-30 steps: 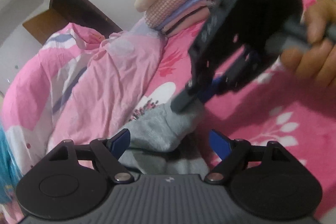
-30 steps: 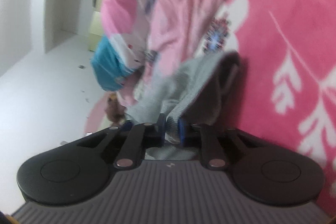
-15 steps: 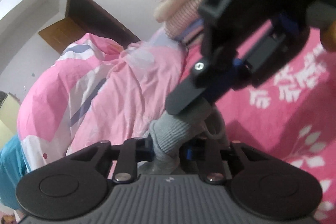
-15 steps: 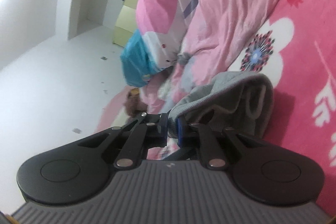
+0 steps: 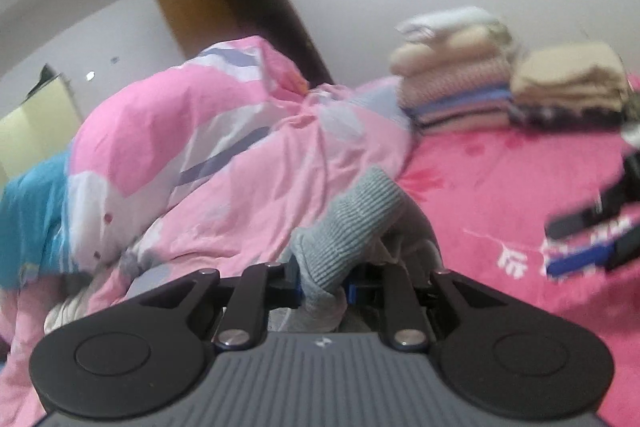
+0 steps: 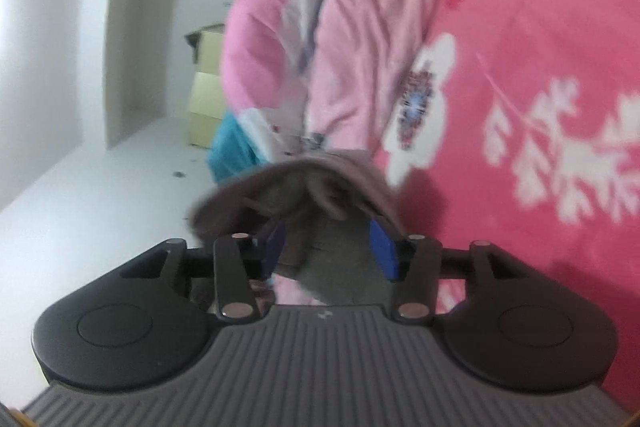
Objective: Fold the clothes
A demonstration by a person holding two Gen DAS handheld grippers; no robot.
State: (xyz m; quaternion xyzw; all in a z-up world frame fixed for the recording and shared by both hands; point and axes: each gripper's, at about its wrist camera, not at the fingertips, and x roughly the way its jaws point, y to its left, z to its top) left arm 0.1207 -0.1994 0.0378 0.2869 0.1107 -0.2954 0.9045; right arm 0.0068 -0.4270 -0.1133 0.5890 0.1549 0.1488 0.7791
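Grey garment passed from one gripper to the other over a pink bed.

A pink floral bedsheet [image 5: 520,179] fills the right of the left wrist view, with a crumpled pink quilt [image 5: 208,155] heaped at centre left and stacks of folded clothes [image 5: 452,75] at upper right. The grey garment [image 5: 352,223] sits low in the middle, its ribbed cuff pinched between the closed blue pads of the left gripper [image 5: 323,287]. The right gripper [image 6: 328,247] has just been opening; its blue pads stand apart, the grey cloth loose between them and not pressed.
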